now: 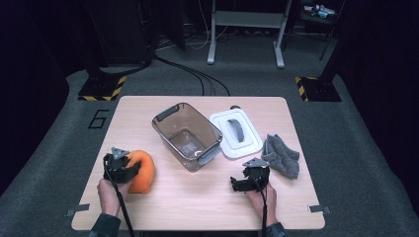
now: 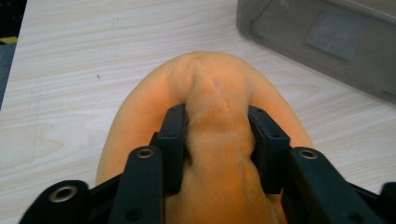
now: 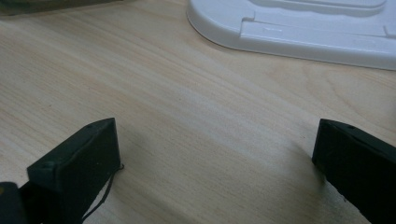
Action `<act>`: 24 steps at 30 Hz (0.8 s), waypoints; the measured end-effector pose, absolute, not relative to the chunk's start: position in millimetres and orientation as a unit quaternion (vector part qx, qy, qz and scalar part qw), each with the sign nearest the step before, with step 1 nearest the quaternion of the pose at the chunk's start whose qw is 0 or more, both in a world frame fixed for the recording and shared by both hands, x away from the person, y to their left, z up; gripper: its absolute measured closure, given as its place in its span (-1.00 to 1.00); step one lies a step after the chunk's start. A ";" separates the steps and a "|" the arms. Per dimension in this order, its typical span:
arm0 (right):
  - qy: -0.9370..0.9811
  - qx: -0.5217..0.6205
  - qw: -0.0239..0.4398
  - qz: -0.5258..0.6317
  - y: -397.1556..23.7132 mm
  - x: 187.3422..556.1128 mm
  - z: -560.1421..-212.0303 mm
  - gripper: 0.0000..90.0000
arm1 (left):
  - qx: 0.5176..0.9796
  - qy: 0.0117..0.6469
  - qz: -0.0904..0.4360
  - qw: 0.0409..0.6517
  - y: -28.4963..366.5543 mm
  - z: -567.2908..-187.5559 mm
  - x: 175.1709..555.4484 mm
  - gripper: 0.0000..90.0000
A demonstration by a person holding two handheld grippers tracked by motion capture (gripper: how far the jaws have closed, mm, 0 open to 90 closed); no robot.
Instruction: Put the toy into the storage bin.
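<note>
While pinched, orange cloth (image 2: 210, 93) bulges between left claw (image 2: 217, 135) jaws — table-bound.

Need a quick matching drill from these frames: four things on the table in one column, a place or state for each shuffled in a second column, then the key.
Things:
1. orange cloth
2. clear bin
3. white lid
4. grey cloth

Places or states:
A. lies flat between the bin and the grey cloth
B. pinched in a fold by the left claw
C. bunched at the table's right edge, beyond the right claw
D. stands open at mid-table, uncovered

Pairs: 1-B, 2-D, 3-A, 4-C
</note>
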State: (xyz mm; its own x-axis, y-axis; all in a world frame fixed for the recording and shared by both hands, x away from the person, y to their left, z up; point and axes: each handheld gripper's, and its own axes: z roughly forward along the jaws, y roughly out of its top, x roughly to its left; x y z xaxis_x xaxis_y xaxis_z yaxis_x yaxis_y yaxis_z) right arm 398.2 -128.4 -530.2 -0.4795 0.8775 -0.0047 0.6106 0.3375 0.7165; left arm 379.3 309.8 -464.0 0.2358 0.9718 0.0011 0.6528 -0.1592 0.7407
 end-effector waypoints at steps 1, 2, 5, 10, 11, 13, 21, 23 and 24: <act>0.793 0.470 0.200 0.333 -128.4 398.1 -530.1 -1.00 | 0.720 0.561 0.254 0.321 310.7 -463.6 378.8 0.42; 0.793 0.470 0.200 0.333 -128.4 398.2 -530.1 -1.00 | 0.721 0.558 0.253 0.323 311.8 -462.9 378.3 0.45; 0.793 0.470 0.200 0.333 -128.5 398.2 -530.1 -1.00 | 0.722 0.548 0.257 0.336 317.8 -458.9 376.2 0.49; 0.793 0.470 0.200 0.333 -128.4 398.2 -530.1 -1.00 | 0.721 0.541 0.242 0.360 329.6 -454.1 375.5 0.52; 0.791 0.473 0.198 0.333 -128.0 398.0 -529.9 -1.00 | 0.721 0.540 0.241 0.360 331.2 -453.2 375.8 0.52; 0.791 0.474 0.198 0.333 -127.9 397.9 -529.8 -1.00 | 0.724 0.538 0.236 0.362 334.3 -450.9 376.7 0.53; 0.794 0.468 0.200 0.332 -128.8 398.2 -530.1 -1.00 | 0.734 0.524 0.232 0.364 338.3 -444.1 381.0 0.56; 0.793 0.470 0.200 0.333 -128.4 398.2 -530.1 -1.00 | 0.737 0.517 0.240 0.363 338.5 -440.5 381.3 0.57; 0.796 0.466 0.201 0.331 -129.3 398.3 -530.1 -1.00 | 0.738 0.514 0.242 0.364 338.8 -439.2 381.3 0.58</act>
